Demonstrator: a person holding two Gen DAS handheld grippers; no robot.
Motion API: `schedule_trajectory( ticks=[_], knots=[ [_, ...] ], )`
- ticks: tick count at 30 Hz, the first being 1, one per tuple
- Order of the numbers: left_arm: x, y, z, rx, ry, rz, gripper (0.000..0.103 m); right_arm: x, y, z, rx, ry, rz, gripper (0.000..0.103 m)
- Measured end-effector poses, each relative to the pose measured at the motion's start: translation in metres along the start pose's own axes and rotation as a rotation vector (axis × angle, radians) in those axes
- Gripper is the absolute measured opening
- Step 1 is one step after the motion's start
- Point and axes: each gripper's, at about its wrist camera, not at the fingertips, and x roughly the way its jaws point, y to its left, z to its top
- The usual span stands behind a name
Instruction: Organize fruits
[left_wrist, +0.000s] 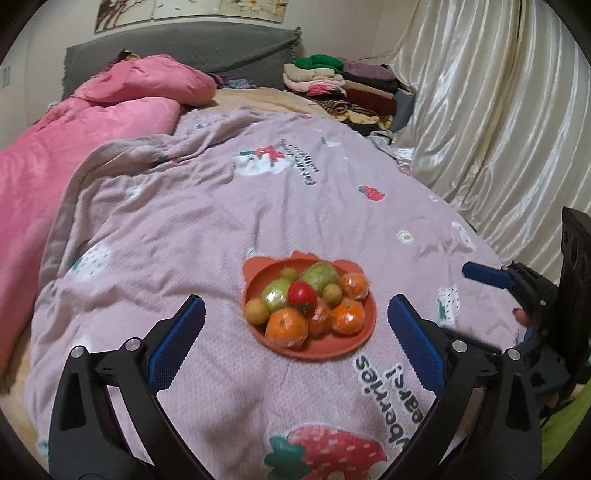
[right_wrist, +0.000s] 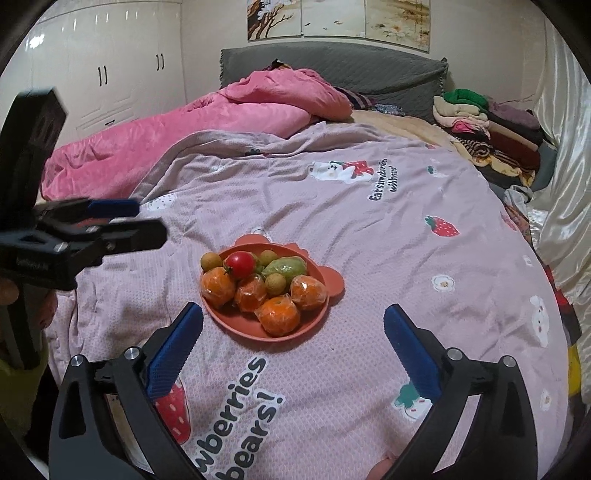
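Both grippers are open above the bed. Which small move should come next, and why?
Probably lower the left gripper toward the red tomato sitting on top of the pile in the orange bear-shaped plate. Its jaws stand wide open and empty, the plate lies just ahead, and no fruit is lifted yet.

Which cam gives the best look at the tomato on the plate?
Right wrist. There the tomato sits on top of the pile, lit, its round outline almost fully clear above the wrapped oranges on the orange plate. Left wrist shows it smaller, blurrier, wedged among the other fruit.
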Motion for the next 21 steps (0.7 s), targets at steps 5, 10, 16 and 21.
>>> schedule_trajectory(
  ticks=[5,10,16,21],
  knots=[
    [-0.008,-0.006,-0.026,-0.019,0.000,0.050,0.093,-0.003,-0.003,-0.018,0.021,0.004,-0.007,0.098],
    [-0.010,-0.016,-0.051,-0.013,0.024,0.059,0.093,-0.006,-0.005,-0.039,0.064,0.011,-0.004,0.098],
    [-0.011,-0.014,-0.067,-0.038,0.025,0.080,0.093,-0.011,0.000,-0.054,0.070,0.017,-0.004,0.098],
    [-0.006,-0.016,-0.075,-0.041,0.039,0.080,0.093,-0.011,0.002,-0.060,0.078,0.018,0.003,0.098]
  ],
)
